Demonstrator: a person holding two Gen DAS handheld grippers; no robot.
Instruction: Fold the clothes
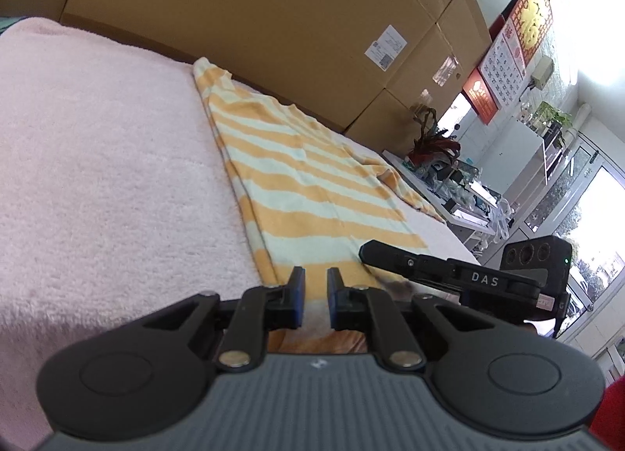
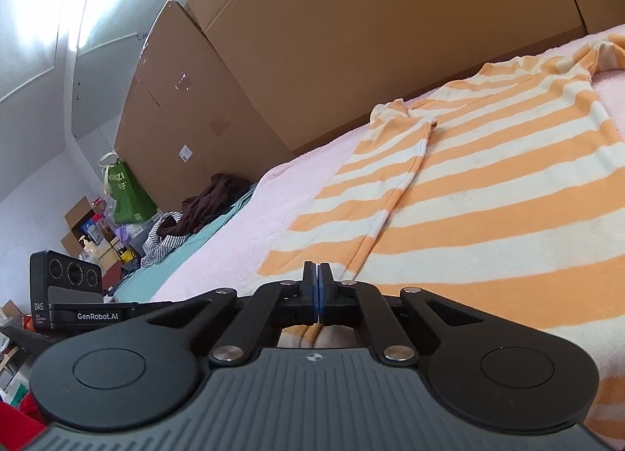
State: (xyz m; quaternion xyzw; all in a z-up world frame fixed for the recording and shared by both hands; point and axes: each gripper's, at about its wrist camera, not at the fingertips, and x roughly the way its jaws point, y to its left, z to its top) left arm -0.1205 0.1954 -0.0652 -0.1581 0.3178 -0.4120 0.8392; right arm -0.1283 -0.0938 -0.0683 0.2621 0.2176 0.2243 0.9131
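**mossy_k:** Orange and cream stripes, so that's the shirt [image 2: 488, 185] being folded. It's spread out on a pink fleecy blanket [image 1: 97, 158], with a wall of cardboard boxes [image 1: 273, 13] right behind it. How far along would you say it is?

**tinkerdad:** Somewhere in the middle, I'd guess. In the right wrist view one sleeve [image 2: 394, 162] is already turned in and lies along the body of the shirt, so one side looks tucked. The other sleeve, up by the top corner, looks bunched rather than folded, though it's partly cut off. The body itself lies long and flat, with no crosswise fold that I can see. So the other side and the fold-in-half are probably left.

**mossy_k:** And the tongs?

**tinkerdad:** The left tongs [image 1: 315, 287] are parted a little, with a narrow gap between the blue pads, nothing in between, hovering low over the near hem. The right tongs [image 2: 317, 287] have their pads pressed right together, down at the hem edge. Whether there's fabric pinched in there I honestly can't tell, since the tips block the view.

**mossy_k:** That dark heap further down the bed?

**tinkerdad:** More clothes [image 2: 211, 201], well away from the shirt.
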